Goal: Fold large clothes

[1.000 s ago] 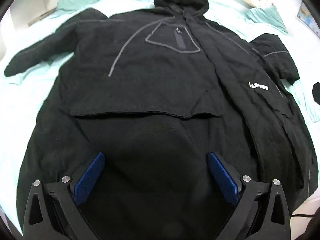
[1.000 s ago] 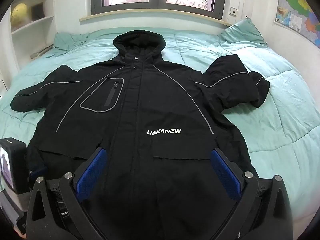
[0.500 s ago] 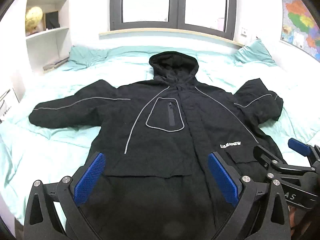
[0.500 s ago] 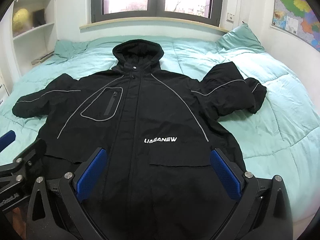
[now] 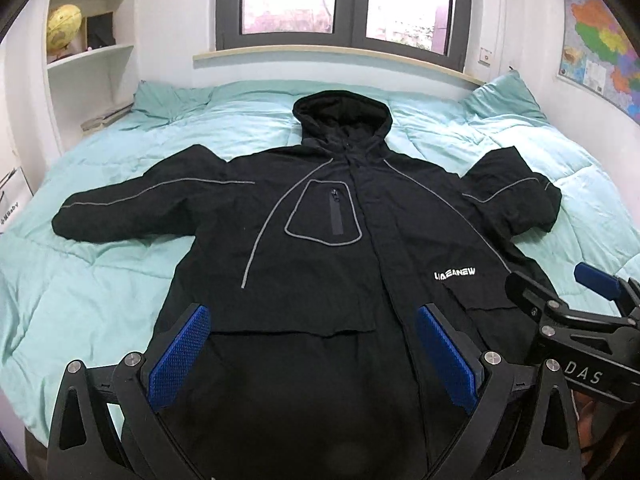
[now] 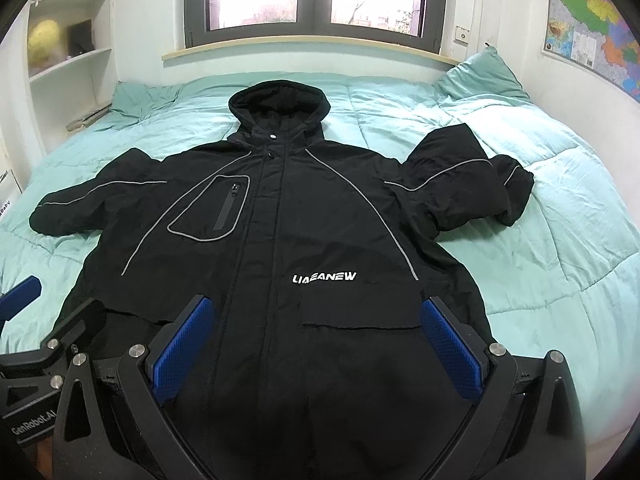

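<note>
A bed (image 5: pixel 100 300) covered by a pale green quilt fills the room beneath a window, and a large black hooded jacket (image 5: pixel 320 248) is laid flat on it, front side up. The jacket's long axis runs straight away from both cameras: the hem is nearest, the hood (image 5: pixel 342 114) farthest, toward the window. The left sleeve (image 5: pixel 140 210) is stretched out sideways across the quilt, while the right sleeve (image 6: pixel 460 184) is seen bunched and bent back on itself.

The jacket lies directly ahead of and below both tools. The left hand-held gripper (image 5: pixel 312 356) is held over the hem left of the zip line, its blue pads spread wide apart with nothing between them. The right hand-held gripper (image 6: pixel 320 348) is held over the hem beside the white chest lettering (image 6: pixel 324 278), likewise spread and empty. Each tool is visible at the edge of the other's view, so they are judged to sit side by side at the hem end, level and pointing toward the hood.

No fold is seen in the body. The outstretched sleeve is judged nearer the left tool, the bunched sleeve nearer the right.
</note>
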The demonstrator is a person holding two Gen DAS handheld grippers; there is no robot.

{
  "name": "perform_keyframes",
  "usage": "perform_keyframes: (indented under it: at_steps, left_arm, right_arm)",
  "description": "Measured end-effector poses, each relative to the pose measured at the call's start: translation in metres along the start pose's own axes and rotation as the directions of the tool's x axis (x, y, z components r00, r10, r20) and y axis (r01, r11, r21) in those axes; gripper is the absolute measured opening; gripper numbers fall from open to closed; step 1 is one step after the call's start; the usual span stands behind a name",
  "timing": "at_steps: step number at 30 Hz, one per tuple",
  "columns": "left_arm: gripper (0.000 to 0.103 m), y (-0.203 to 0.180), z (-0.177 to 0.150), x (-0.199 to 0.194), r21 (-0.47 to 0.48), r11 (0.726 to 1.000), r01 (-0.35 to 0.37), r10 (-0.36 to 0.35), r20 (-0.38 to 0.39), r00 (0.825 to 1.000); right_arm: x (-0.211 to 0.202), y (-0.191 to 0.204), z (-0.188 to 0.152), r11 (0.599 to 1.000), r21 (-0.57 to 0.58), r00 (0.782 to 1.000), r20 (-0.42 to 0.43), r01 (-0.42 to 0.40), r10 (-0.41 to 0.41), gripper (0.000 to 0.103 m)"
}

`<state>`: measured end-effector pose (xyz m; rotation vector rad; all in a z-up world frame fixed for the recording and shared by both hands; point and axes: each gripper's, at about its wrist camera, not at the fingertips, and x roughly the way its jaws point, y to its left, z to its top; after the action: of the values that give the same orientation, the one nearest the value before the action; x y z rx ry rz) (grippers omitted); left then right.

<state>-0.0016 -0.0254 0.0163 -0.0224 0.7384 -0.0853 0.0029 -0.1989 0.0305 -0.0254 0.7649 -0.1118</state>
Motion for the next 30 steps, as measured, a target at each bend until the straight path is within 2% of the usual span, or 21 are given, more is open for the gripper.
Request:
perform_keyframes:
  at_steps: [30]
  left_arm:
    - [0.102,0.019,-0.002,0.012,-0.049,0.999,-0.001,0.000,-0.035,0.999]
  right_arm:
    - [0.010,0.016,-0.001,1.000,-0.023,0.999,-0.041,0.001,-0.002,0.103]
